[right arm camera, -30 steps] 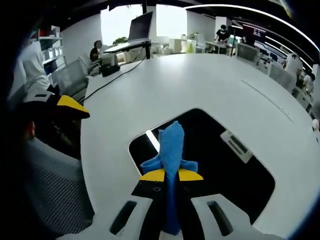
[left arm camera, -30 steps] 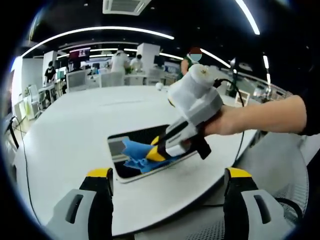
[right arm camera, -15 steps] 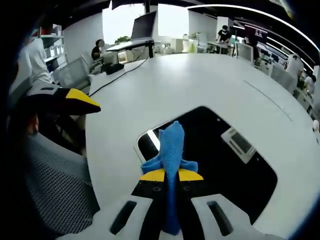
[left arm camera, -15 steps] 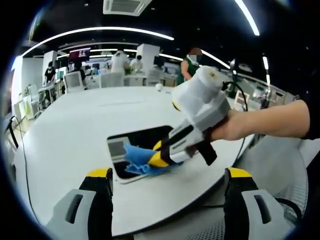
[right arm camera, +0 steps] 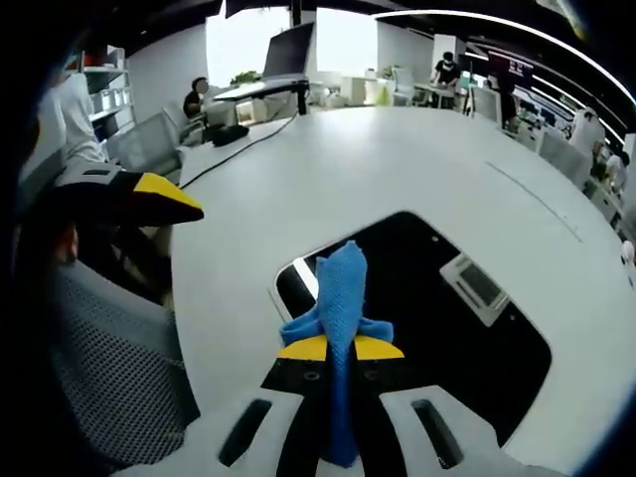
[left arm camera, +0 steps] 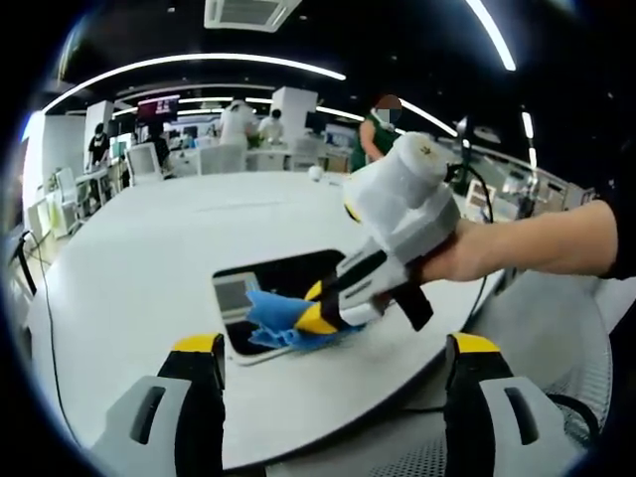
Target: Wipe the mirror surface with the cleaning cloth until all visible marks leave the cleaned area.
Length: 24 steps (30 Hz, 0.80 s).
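While the person's hand steers it, right gripper: the white, yellow-tipped right gripper point(right arm camera: 341, 348) has its jaws clenched on the crumpled blue cleaning cloth point(right arm camera: 341, 298), which sticks up between the tips.
Same gripper from the left gripper view: the right gripper point(left arm camera: 320, 310) reaches in from the right, gripped by a bare hand point(left arm camera: 459, 251), tips angled down onto the mirror.
Cloth: in the left gripper view the blue cleaning cloth point(left arm camera: 270, 316) lies pressed on the mirror's near part, just under the yellow tips.
Mirror: a flat rectangular mirror with a white frame point(left arm camera: 260, 281) lies on the large white round-edged table point(left arm camera: 129, 268); its glass reflects the dark ceiling and a pale ceiling fixture. In the right gripper view the mirror point(right arm camera: 447, 308) spreads out just ahead of the jaws.
Left gripper: the grey, yellow-tipped left gripper point(left arm camera: 338, 363) hangs above the table's near edge, jaws spread wide and released, grasping nothing.
Surroundings: a grey mesh chair point(right arm camera: 99, 368) stands beside the table.
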Motion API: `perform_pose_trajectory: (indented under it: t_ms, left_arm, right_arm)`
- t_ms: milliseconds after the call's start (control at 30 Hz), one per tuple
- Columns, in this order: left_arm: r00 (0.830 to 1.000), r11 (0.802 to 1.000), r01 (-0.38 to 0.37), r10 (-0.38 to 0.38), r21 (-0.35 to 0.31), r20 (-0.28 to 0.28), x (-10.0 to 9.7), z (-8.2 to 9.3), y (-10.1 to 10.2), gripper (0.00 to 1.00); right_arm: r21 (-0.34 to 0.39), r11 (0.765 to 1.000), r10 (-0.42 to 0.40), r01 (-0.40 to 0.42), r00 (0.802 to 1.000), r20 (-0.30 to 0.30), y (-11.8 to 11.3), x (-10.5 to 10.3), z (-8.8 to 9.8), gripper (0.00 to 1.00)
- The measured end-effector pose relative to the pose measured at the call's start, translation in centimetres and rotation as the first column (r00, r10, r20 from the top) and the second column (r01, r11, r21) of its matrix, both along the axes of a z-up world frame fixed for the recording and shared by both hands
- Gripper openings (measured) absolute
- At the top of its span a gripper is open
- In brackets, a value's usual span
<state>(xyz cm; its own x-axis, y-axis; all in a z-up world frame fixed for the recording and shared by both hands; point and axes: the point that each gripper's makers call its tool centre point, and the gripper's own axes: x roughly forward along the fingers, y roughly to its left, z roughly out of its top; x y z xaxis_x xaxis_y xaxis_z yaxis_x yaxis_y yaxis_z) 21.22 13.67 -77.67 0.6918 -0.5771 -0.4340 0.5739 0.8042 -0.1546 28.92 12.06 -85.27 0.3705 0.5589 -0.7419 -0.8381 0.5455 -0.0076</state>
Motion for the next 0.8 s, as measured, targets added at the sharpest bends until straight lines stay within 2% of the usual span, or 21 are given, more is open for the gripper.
perform_pose_trajectory:
  t_ms: [167, 800]
  left_arm:
    - [1.000, 1.000, -0.003, 0.002, 0.008, 0.006, -0.02, 0.07, 0.01, 0.91]
    - [1.000, 1.000, -0.002, 0.002, 0.019, 0.009, 0.04, 0.09, 0.09, 0.90]
  right_arm:
    - [-0.021, 1.000, 0.024, -0.023, 1.000, 0.015, 0.02, -0.01, 0.00, 0.02]
    - [0.014, 1.000, -0.005, 0.005, 1.000, -0.007, -0.78, -0.07, 0.06, 0.02]
